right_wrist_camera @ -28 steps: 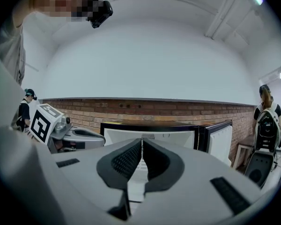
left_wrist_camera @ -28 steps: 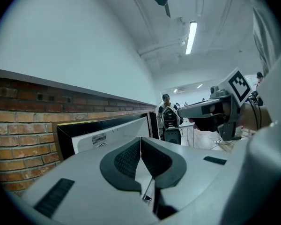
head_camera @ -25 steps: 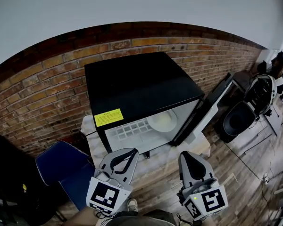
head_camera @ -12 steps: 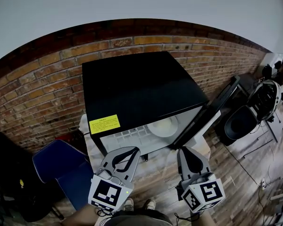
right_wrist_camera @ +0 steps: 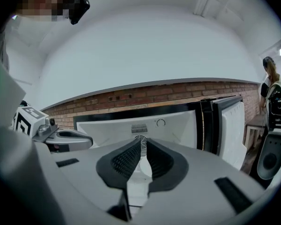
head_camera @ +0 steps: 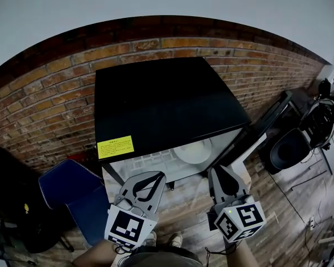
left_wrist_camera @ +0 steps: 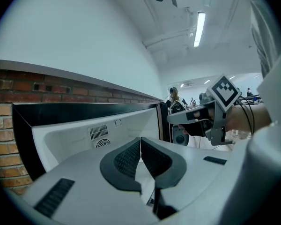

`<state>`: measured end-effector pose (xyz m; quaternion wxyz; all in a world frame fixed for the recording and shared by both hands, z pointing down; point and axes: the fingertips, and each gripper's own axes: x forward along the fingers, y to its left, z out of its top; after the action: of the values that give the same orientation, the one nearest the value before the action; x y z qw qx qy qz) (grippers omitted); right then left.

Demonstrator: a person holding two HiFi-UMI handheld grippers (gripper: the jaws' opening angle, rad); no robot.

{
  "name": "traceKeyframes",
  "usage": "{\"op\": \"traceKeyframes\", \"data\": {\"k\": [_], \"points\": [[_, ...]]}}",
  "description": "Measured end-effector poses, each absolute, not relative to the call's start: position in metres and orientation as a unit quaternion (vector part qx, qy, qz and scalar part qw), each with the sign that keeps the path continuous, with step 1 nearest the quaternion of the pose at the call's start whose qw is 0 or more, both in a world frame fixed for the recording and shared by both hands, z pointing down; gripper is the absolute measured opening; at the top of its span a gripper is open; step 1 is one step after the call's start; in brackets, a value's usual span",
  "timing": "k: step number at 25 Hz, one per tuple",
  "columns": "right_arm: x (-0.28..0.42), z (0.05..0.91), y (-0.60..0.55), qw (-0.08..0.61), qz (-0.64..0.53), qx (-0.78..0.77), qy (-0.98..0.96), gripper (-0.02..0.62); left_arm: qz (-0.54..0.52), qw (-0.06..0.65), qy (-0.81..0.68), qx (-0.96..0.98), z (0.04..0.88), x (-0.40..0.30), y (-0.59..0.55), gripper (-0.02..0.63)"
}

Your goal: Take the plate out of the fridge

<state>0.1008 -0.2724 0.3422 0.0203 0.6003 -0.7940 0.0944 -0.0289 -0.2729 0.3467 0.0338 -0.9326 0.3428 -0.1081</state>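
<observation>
Two claws sit nearest the camera, side by side, neither holding anything. Left claw [head_camera: 154,176]: jaws pressed together tip to tip, held just in front of the fridge [head_camera: 167,102] opening, toward its left half. Right claw [head_camera: 219,170]: jaws likewise closed on nothing, just in front of the opening's right edge, beside the door [head_camera: 263,125].

Fridge: small, black, with a white interior. The door is swung open to the right. A yellow label [head_camera: 115,147] sits at the front top-left corner.

Contents: one wire shelf [head_camera: 147,161] visible. The plate [head_camera: 193,149] is white and round and lies flat at the shelf's right end, near the front edge. It is clear of both claws, nearer the right one.

A blue chair [head_camera: 72,193] stands left of the fridge. A brick wall [head_camera: 50,93] runs behind, with a plain pale wall above it.
</observation>
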Motion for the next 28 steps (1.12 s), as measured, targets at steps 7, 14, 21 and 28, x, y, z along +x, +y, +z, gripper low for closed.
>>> {"op": "traceKeyframes", "data": {"k": [7,14,21,28], "points": [[0.120,0.356,-0.297,-0.063,0.180,0.574,-0.796,0.094,-0.123,0.027,0.351,-0.928,0.355,-0.016,-0.282,0.018],[0.135,0.385,-0.319,-0.058,0.213,0.575,-0.788,0.169,-0.135,0.017,0.360,-0.923,0.363,-0.006,-0.292,0.018],[0.141,0.407,-0.334,-0.066,0.249,0.569,-0.781,0.204,-0.149,0.014,0.362,-0.920,0.372,0.001,-0.299,0.018],[0.148,0.434,-0.346,-0.078,0.294,0.574,-0.760,0.232,-0.158,0.008,0.361,-0.919,0.381,0.004,-0.304,0.018]]}}
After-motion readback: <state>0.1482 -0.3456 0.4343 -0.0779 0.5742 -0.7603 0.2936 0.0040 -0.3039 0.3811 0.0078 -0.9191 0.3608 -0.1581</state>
